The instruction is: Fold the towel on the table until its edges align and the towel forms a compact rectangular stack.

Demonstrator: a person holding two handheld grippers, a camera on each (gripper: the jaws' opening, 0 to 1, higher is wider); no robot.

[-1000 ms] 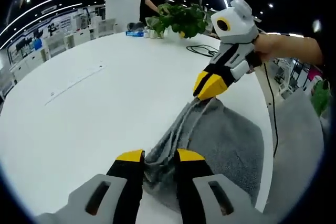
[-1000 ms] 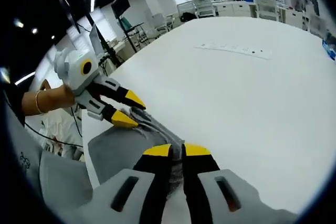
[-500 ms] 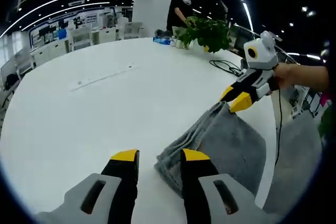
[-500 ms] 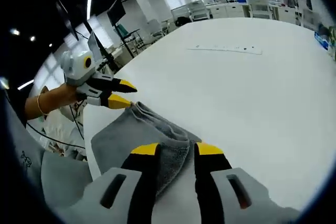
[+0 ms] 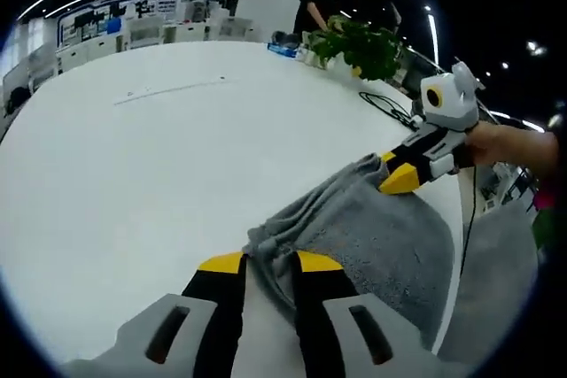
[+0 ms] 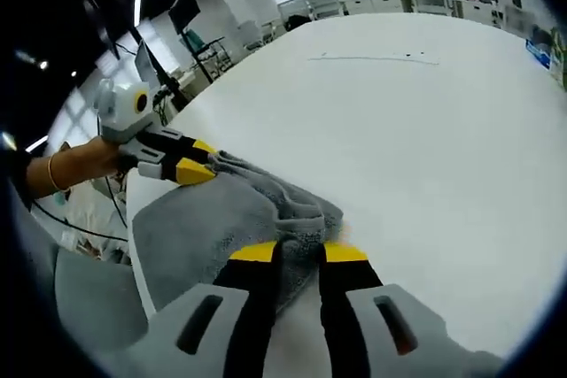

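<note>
A grey towel [image 5: 372, 236] lies bunched in folds near the edge of the white table [image 5: 133, 174]. In the left gripper view, my left gripper [image 5: 269, 263] is shut on the towel's near corner, with the cloth pinched between the yellow tips. My right gripper [image 5: 394, 174] holds the far corner, its tips together on the cloth. In the right gripper view, my right gripper [image 6: 299, 252] has the towel [image 6: 204, 227] between its narrowed jaws. My left gripper [image 6: 197, 164] grips the opposite corner at the left of that view.
A potted plant [image 5: 359, 42], a black cable [image 5: 385, 104] and a blue item [image 5: 283, 49] sit at the table's far side, with a person [image 5: 323, 2] standing behind. A thin strip [image 6: 372, 59] lies on the wide table [image 6: 425, 148]. The table edge runs just beside the towel.
Half a second ago both grippers were open and off the towel. Both have since come down and shut on its corners. The towel is more bunched along the table-side fold.
</note>
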